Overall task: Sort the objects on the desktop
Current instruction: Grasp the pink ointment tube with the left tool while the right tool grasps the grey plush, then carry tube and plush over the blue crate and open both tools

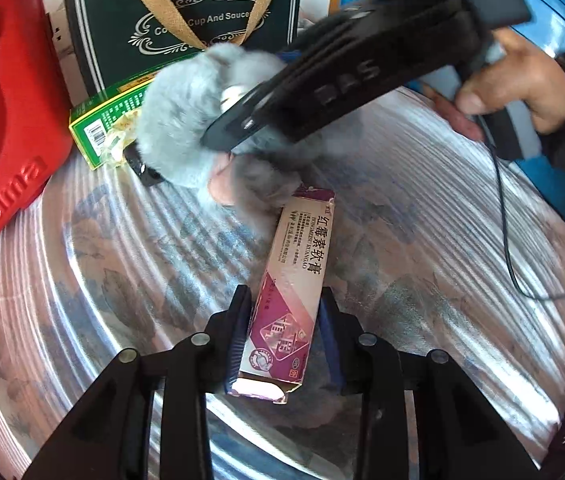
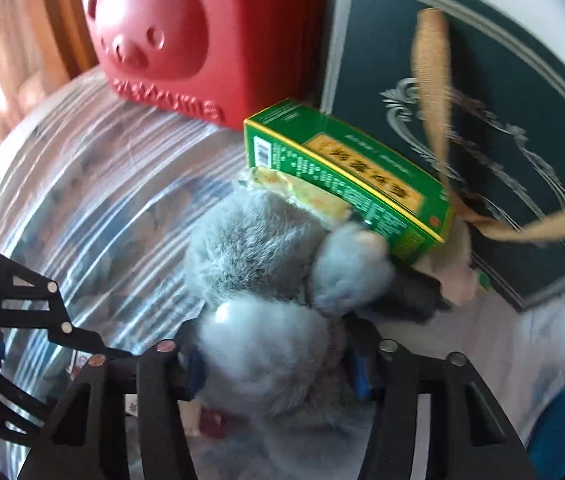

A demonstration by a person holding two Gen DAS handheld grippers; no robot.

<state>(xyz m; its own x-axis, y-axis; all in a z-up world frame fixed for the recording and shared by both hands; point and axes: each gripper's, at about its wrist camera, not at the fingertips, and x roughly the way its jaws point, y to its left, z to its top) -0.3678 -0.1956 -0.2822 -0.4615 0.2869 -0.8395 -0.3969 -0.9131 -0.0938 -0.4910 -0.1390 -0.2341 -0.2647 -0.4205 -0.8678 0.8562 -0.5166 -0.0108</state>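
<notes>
Worktop: a worktop (image 1: pixel 114 280) under a glossy cloth with a faded blue-grey leaf print and ribbed reflections.
Back row: a red bear-faced box (image 2: pixel 186 36) stands at the far left, embossed lettering along its lower edge; beside it a dark green gift box (image 2: pixel 514 128) with silver scrollwork and a tan ribbon handle, reading "Cup And Saucer" in the left wrist view.
Green carton: a green medicine carton (image 2: pixel 346 176) with yellow edging and a barcode lies in front of the gift box, one end flap torn open, touching the toy.
Plush toy: a grey plush toy (image 2: pixel 266 248) lies near the middle of the worktop — its fur presses against the green carton, and its lower part meets the far end of the ointment box.
Ointment box: a pink and maroon ointment box (image 1: pixel 294 292) with Chinese print points away from the left wrist camera, its near flap open.
Left claw: the left claw (image 1: pixel 284 336) is clenched on the ointment box, one finger on each long side.
Right claw: the right claw (image 2: pixel 274 364) grasps the plush toy — fur bulges between the fingers.
Right hand: a bare hand (image 1: pixel 518 80) holds the right claw's handle, a black cable trailing down from it.
</notes>
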